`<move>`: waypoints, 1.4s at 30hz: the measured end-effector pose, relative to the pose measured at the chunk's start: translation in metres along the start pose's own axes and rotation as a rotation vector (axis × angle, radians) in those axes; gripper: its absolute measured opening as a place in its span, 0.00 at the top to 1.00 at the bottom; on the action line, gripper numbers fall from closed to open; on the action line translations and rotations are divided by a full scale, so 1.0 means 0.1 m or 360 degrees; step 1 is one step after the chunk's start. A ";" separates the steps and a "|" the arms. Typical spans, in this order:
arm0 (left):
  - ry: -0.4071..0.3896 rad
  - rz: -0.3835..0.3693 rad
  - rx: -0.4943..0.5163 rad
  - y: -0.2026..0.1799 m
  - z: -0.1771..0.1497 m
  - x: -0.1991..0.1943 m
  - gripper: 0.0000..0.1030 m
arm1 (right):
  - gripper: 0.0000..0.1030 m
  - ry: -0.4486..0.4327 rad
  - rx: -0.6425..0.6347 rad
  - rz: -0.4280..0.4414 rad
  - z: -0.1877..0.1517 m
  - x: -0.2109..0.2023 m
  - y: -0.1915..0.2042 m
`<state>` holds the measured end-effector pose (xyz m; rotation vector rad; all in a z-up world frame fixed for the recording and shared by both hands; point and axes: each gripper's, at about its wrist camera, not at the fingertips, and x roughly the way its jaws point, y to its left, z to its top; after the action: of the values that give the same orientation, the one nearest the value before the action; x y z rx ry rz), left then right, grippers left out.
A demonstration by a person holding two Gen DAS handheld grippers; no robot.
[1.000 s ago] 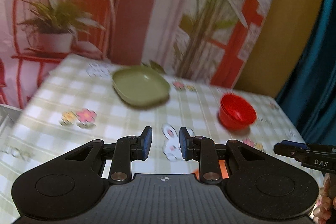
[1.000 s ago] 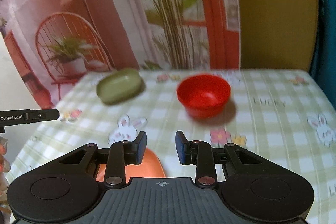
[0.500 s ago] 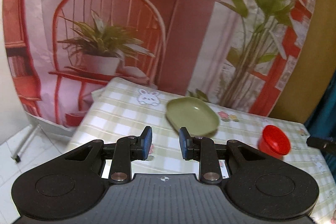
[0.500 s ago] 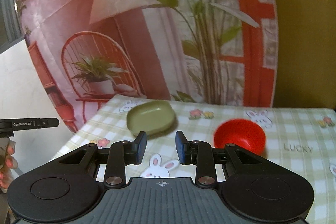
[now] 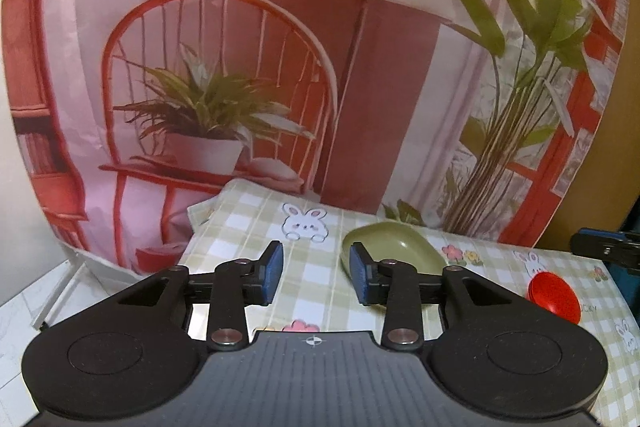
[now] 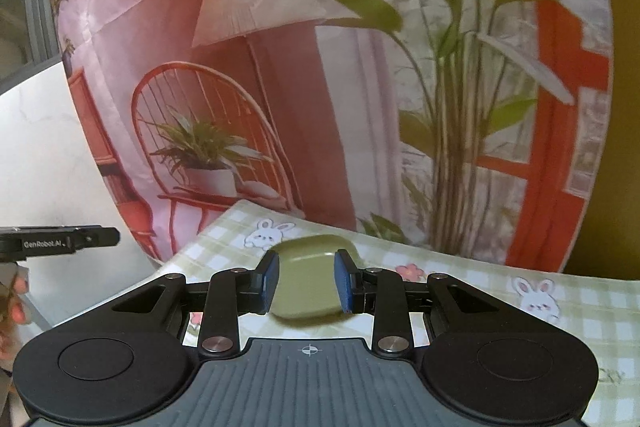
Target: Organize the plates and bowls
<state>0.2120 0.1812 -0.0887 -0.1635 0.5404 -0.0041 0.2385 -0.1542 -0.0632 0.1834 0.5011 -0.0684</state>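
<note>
A green squarish plate (image 5: 400, 247) lies at the far side of the checked tablecloth (image 5: 312, 251); it also shows in the right wrist view (image 6: 306, 283), beyond and between that gripper's fingers. A red bowl (image 5: 554, 293) sits on the table's right side in the left wrist view. My left gripper (image 5: 316, 273) is open and empty, held above the table, left of the plate. My right gripper (image 6: 306, 281) is open and empty, raised short of the plate. The orange plate seen earlier is out of view.
A printed backdrop (image 5: 280, 67) with a chair, lamp and plants hangs right behind the table. The table's left corner (image 5: 196, 211) drops to white floor. The other gripper's tip shows at each view's edge: the right gripper (image 5: 608, 249), the left gripper (image 6: 60, 239).
Both grippers have pulled back and tilted up, so the table looks lower and farther. The red bowl has left the right wrist view. The orange plate is no longer seen.
</note>
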 end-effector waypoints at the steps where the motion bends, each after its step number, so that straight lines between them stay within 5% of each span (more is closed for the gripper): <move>1: 0.0001 -0.0005 -0.0001 -0.01 0.01 0.05 0.61 | 0.73 0.0009 -0.0006 0.0004 0.04 0.07 0.00; 12: 0.0110 -0.0028 -0.0040 -0.16 -0.03 1.02 0.61 | 0.73 0.0153 -0.0041 -0.0043 0.21 1.20 -0.20; 22: 0.0312 -0.0025 -0.0128 -0.16 -0.33 1.83 0.60 | 0.73 0.0447 -0.0051 -0.0200 -0.04 2.24 -0.46; 38: 0.0405 -0.0210 -0.0248 -0.29 -0.56 2.14 0.61 | 0.90 0.0545 -0.0032 -0.0210 -0.20 2.53 -0.54; 42: 0.0403 -0.0168 -0.0287 -0.27 -0.58 2.17 0.82 | 0.93 0.0567 -0.0029 -0.0228 -0.24 2.52 -0.56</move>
<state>0.3699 0.1354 -0.2446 -0.3708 0.7844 -0.0800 0.4418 -0.2092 -0.2151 0.1417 0.8695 -0.1725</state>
